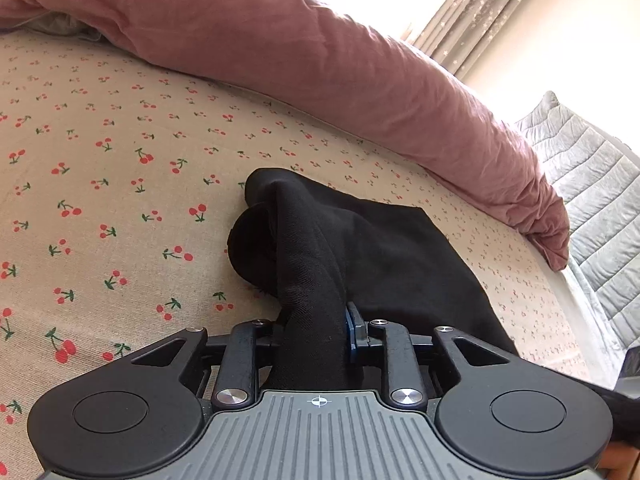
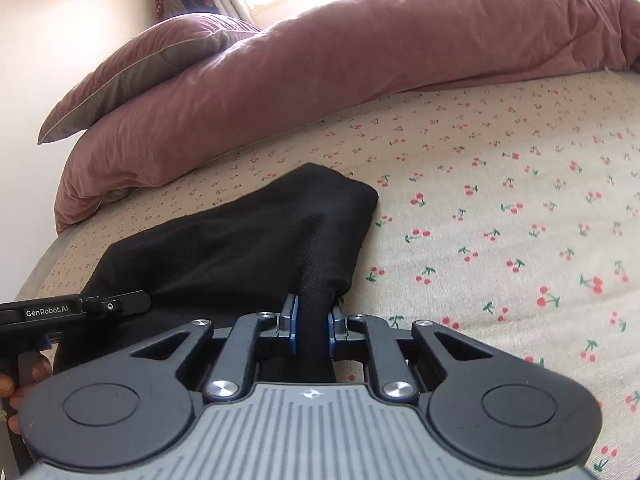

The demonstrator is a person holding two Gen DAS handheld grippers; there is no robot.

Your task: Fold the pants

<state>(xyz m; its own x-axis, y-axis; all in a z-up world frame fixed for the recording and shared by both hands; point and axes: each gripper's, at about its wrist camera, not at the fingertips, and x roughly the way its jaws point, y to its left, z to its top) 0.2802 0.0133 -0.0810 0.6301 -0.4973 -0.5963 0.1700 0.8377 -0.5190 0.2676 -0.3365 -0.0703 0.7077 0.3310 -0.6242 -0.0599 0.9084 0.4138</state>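
Note:
Black pants point(image 1: 384, 248) lie bunched on a cherry-print bed sheet point(image 1: 120, 168). My left gripper point(image 1: 316, 328) is shut on a ridge of the black fabric, which runs up between its jaws and hides the left pad. In the right wrist view the pants point(image 2: 240, 240) spread left and away from me. My right gripper point(image 2: 312, 324) is shut on another edge of the pants, with the fabric pinched between the blue pads. The left gripper's body point(image 2: 72, 312) shows at the left edge of the right wrist view, beside the pants.
A rumpled pink duvet point(image 1: 360, 72) lies along the far side of the bed, also in the right wrist view point(image 2: 320, 60). A pink pillow point(image 2: 140, 68) sits at its left end. A grey quilted cover point(image 1: 592, 184) and curtains point(image 1: 480, 12) are beyond the bed's edge.

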